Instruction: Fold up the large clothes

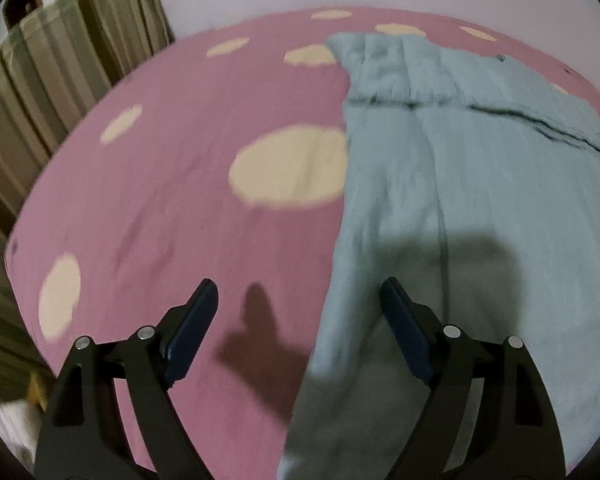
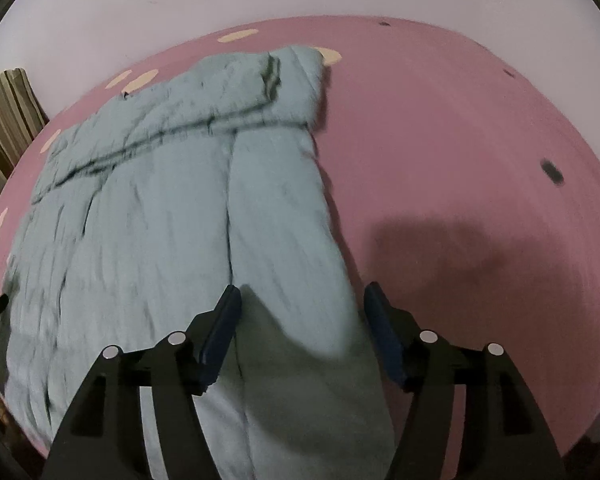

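Blue-grey garment lies seemingly untouched beneath both tools, jaws apart.

Looked steeply down from the left gripper over the pale blue garment's left edge on the pink bed. Looked down likewise from the right gripper over its right edge. Both close above; shared the garment's middle and far folded end.

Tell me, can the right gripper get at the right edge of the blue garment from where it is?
Probably yes. The right gripper hangs open just above the blue garment, its jaws straddling that edge, and nothing lies between them and the cloth on the pink sheet.
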A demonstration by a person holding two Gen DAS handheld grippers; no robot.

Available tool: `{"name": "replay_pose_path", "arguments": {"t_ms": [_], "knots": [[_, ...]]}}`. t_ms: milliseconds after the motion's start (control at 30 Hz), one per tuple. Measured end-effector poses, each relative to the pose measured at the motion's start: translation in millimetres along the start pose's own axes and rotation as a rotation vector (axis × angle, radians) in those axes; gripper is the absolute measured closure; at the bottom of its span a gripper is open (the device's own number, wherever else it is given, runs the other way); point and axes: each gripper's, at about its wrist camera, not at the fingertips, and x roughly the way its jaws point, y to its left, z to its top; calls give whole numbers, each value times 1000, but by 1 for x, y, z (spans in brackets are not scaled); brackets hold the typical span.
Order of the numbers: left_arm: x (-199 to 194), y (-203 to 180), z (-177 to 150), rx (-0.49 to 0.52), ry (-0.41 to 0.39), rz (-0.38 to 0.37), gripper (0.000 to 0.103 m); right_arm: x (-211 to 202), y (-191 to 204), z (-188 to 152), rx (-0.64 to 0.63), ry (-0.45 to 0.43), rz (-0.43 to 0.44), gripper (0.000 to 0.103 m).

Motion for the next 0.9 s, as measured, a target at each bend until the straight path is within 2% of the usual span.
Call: {"name": "replay_pose_path", "arguments": {"t_ms": [200,433,600,700,867,900], "knots": [[-10,11,-34,-56,28,-43,19,-12,-16,-35,27,15,22,35],[-15,11,-49,-88,60,-129,20,-25,-21,-61,36,4,43,37],[-19,6,-57,-53,39,-126,30,-30,-16,-69,33,-6,57,67],[-22,-1,-58,-29,26,-153,49,-32,-12,-71,19,-9,75,82],[-27,-10,-57,6,8,-181,85,-36,-11,-73,27,-23,105,94],[-29,-10,-57,-3,4,-204,90,-37,-11,-73,28,-26,109,95]]}}
